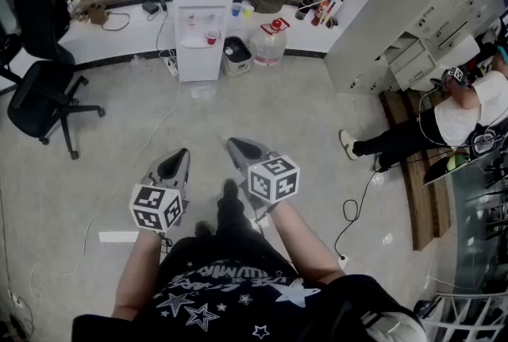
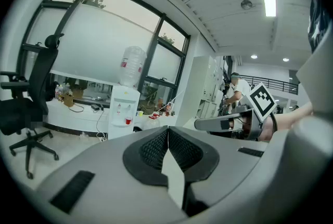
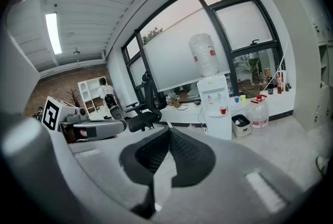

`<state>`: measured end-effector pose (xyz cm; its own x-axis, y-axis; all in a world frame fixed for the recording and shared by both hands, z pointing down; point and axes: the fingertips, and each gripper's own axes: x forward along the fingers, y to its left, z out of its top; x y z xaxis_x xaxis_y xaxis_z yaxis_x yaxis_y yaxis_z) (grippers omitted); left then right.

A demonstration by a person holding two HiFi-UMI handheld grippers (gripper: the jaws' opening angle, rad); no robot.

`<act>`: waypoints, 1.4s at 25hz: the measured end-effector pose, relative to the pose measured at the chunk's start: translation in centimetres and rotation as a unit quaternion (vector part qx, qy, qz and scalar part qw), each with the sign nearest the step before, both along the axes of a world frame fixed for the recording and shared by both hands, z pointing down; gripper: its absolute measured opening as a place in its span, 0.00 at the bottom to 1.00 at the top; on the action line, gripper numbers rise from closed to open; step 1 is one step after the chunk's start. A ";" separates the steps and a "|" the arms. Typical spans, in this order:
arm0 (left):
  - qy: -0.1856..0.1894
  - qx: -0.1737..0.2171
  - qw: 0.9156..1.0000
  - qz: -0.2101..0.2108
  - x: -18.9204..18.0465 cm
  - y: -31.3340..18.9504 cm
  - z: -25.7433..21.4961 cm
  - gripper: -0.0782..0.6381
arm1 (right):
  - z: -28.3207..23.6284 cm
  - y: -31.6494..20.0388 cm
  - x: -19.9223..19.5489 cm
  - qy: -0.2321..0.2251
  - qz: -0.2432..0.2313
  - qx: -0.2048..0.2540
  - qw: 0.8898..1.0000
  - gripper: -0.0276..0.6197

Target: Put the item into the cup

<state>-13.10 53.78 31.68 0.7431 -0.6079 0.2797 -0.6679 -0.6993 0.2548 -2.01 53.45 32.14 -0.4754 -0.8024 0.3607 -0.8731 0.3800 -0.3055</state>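
Observation:
I stand on an office floor with both grippers held in front of my body, level and pointing at the far wall. In the head view my left gripper point(image 1: 176, 162) and right gripper point(image 1: 240, 148) are side by side, both shut with nothing in them. The left gripper view shows its pads point(image 2: 156, 147) pressed together; the right gripper view shows the same point(image 3: 182, 150). A red cup point(image 1: 212, 36) stands on the ledge of a white water dispenser point(image 1: 203, 15) across the room, also seen as the red cup point(image 2: 128, 120) and the red cup point(image 3: 223, 110). No item for the cup can be told.
A black office chair point(image 1: 44, 94) stands at the left. A bin point(image 1: 236, 55) and a water jug point(image 1: 268, 43) sit beside the dispenser. Grey cabinets point(image 1: 413, 23) and a seated person point(image 1: 444, 122) are at the right. Cables point(image 1: 353, 213) trail over the floor.

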 end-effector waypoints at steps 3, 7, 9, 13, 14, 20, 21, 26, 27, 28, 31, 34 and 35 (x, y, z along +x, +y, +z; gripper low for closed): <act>0.001 -0.002 1.000 -0.001 0.2 0.5 -0.1 0.12 | 0.1 0.6 0.1 0.000 0.002 -0.003 1.000 0.05; -0.003 0.000 1.000 0.002 0.4 1.2 0.0 0.12 | 0.3 1.2 0.1 0.004 0.003 -0.003 1.000 0.05; -0.005 0.001 1.000 0.003 0.3 1.4 -0.1 0.12 | 0.3 1.5 0.1 0.005 0.003 -0.003 1.000 0.05; -0.003 -0.002 1.000 0.003 0.2 1.6 -0.1 0.12 | 0.5 1.9 0.1 0.002 0.007 -0.006 1.000 0.05; -0.003 -0.003 1.000 0.003 0.1 1.6 0.0 0.12 | 0.6 2.0 0.0 0.002 0.008 -0.006 1.000 0.05; -0.003 -0.010 1.000 0.007 -0.2 2.1 1.0 0.12 | 0.8 2.8 0.5 -0.003 0.021 -0.005 1.000 0.05; -0.003 -0.012 1.000 0.009 -0.2 2.2 1.2 0.12 | 0.9 3.0 0.9 -0.005 0.028 -0.006 1.000 0.05; -0.008 -0.020 1.000 0.010 -0.1 1.6 2.0 0.12 | 1.8 2.9 2.3 -0.013 0.051 -0.020 0.998 0.05; -0.010 -0.023 1.000 0.009 -0.1 1.2 2.2 0.12 | 2.2 2.6 2.6 -0.015 0.053 -0.024 0.998 0.05; -0.011 -0.025 1.000 0.007 -0.1 0.6 2.5 0.12 | 2.5 2.2 2.8 -0.018 0.056 -0.027 0.998 0.05; -0.016 -0.031 0.999 0.004 0.4 -1.2 3.1 0.12 | 3.4 0.8 3.7 -0.029 0.063 -0.034 0.997 0.05; -0.021 -0.032 0.999 0.003 1.2 -3.1 3.5 0.12 | 4.4 -1.0 4.9 -0.035 0.064 -0.043 0.996 0.05; -0.023 -0.033 0.999 0.003 1.5 -3.8 3.6 0.12 | 4.6 -1.8 5.3 -0.037 0.064 -0.046 0.996 0.05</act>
<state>-11.57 50.02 35.31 0.7317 -0.5830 0.3532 -0.6762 -0.6858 0.2689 3.28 51.69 36.75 -0.3989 -0.8234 0.4036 -0.8865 0.2338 -0.3992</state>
